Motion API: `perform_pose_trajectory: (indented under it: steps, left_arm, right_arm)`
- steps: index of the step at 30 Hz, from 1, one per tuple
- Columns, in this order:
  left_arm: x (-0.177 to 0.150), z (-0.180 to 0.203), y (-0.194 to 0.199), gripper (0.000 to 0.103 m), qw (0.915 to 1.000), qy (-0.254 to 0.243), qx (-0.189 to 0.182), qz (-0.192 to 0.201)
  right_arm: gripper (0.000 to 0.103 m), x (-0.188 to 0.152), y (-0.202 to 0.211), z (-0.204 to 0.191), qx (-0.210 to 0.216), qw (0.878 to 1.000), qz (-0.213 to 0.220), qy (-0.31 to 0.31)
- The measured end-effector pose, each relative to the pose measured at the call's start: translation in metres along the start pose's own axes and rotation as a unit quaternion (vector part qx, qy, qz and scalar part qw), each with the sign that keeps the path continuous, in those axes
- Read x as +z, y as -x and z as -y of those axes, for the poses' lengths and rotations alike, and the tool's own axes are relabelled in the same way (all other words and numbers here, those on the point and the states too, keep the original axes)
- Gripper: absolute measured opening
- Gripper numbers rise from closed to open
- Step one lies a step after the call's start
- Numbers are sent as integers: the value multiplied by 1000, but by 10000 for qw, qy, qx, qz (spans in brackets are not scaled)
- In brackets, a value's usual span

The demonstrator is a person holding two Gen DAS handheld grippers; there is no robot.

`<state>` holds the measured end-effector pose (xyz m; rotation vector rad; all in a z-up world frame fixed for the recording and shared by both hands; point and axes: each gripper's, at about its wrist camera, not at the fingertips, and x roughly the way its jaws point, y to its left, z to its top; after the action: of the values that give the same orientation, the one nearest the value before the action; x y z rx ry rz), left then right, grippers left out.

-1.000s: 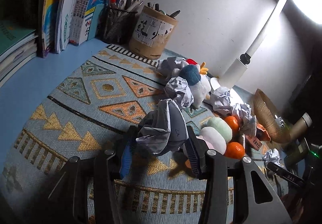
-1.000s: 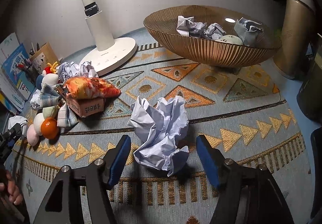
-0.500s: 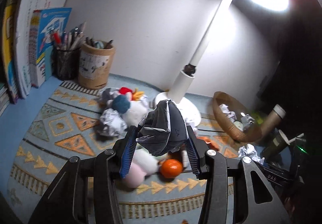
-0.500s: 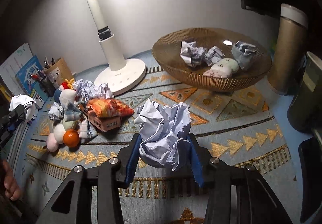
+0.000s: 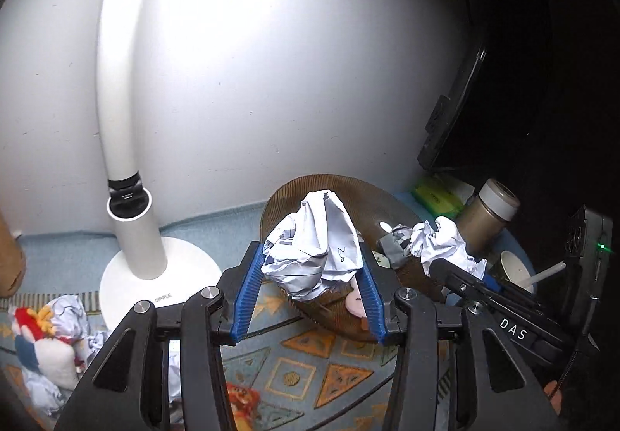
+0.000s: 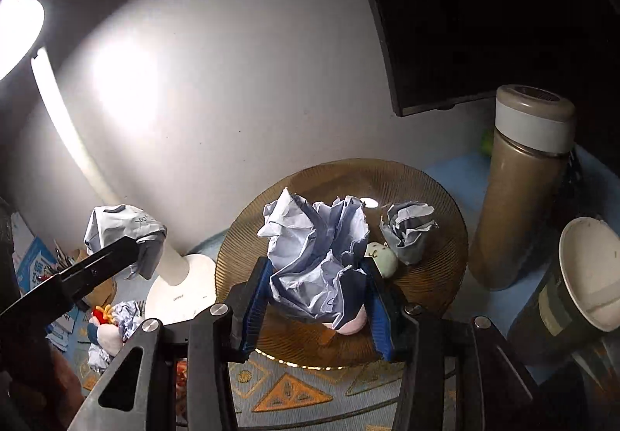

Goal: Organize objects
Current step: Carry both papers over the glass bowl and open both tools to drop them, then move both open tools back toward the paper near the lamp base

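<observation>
We clamp a paper ball (image 5: 316, 243) in our left hand-held gripper (image 5: 308, 293); our right hand-held gripper (image 6: 316, 305) grips another paper wad (image 6: 316, 256) over the bowl (image 6: 434, 276).

My blue finger pads (image 5: 248, 291) look like ridged rubber. The paper ball (image 5: 316, 256) I hold is wrinkly and dull. The brown bowl (image 6: 426, 276) is shiny with fine lines. The lamp base (image 5: 128, 284) is smooth white plastic. The mat (image 5: 294, 376) is rough woven cloth.

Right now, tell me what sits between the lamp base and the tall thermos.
The ribbed amber bowl, shown in the right wrist view between the lamp base and thermos.
</observation>
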<state>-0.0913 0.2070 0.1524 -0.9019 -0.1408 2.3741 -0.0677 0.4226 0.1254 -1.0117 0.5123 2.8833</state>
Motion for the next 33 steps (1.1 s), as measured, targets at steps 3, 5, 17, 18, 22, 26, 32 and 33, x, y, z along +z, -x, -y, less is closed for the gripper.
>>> perform_pose_trajectory:
  steps: [3,5,17,18,22,26,32,33]
  left_arm:
    - [5,4,-32,44,9999,6,-109,-69]
    - [6,8,-46,55,9996,-127,-261,-40]
    - [-4,12,-24,92,9994,-274,-228,-4]
    - [-4,11,-12,92,9994,-257,-232,59]
    - [-10,-2,50,92,9989,-157,-126,427]
    - [-29,-17,127,92,9905,-265,555,1234]
    - [-85,-68,207,101,9756,-151,1466,1630]
    - [-97,-81,213,101,9731,-11,1627,1630]
  right_arm:
    - [45,9,-23,12,120,9995,-121,-275]
    - [48,15,-43,23,491,9969,-409,-460]
    - [68,-7,-12,-3,427,9983,-382,129]
    - [68,-10,-4,-11,419,9982,-343,275]
    - [76,-25,28,-45,405,9960,-212,766]
    - [82,-43,49,-73,633,9916,-220,1106]
    - [83,-97,49,-102,489,9862,-420,1525]
    - [83,-108,43,-104,469,9857,-464,1548]
